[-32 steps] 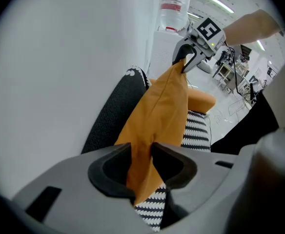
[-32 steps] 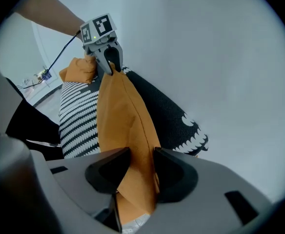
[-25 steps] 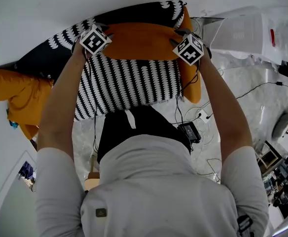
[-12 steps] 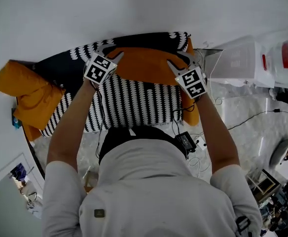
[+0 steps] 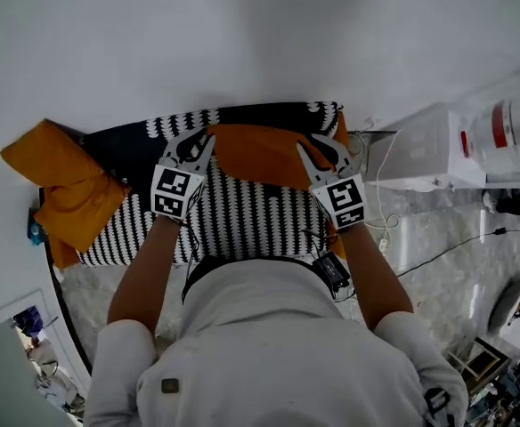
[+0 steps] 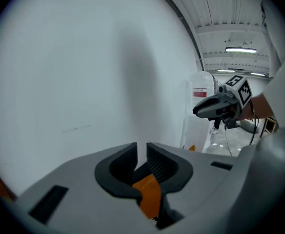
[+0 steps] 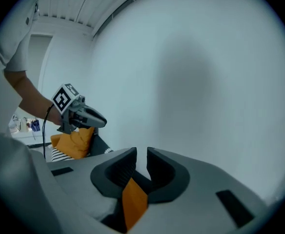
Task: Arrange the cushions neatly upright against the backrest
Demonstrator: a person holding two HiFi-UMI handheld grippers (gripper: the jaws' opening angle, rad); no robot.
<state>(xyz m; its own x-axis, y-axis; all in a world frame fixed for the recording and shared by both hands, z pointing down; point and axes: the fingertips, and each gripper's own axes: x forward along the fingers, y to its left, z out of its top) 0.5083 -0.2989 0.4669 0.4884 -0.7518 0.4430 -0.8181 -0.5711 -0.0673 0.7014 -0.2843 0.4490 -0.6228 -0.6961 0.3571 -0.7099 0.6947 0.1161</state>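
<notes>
Plain white wall [image 5: 242, 34] fills the background, with a sofa [image 5: 242, 213] in a black-and-white patterned cover against it and pale marbled floor [image 5: 456, 229] to the right.

Both forearms reach forward side by side from the person's torso, and both tongs point toward the wall, tilted a bit below level. The left gripper [image 5: 198, 142] has the near-left corner of the orange cushion [image 5: 264, 154], and the right gripper [image 5: 325, 152] has its near-right corner. The jaws on both have just been closing. In each gripper view they are nearly together, with a fold of orange fabric pinched between them, so both are clamped on the cushion. The cushion spans between the two tongs, over the sofa seat and just in front of the dark backrest [image 5: 242, 114].

A second orange cushion [image 5: 64, 189] lies crumpled at the sofa's left end, well apart from the held one. A white cabinet [image 5: 420, 154] stands just right of the sofa, with a clear jug with a red label [image 5: 500, 132] beyond it. Loose cables [image 5: 438, 249] run across the floor. Nothing lies between the cushion and the backrest.
</notes>
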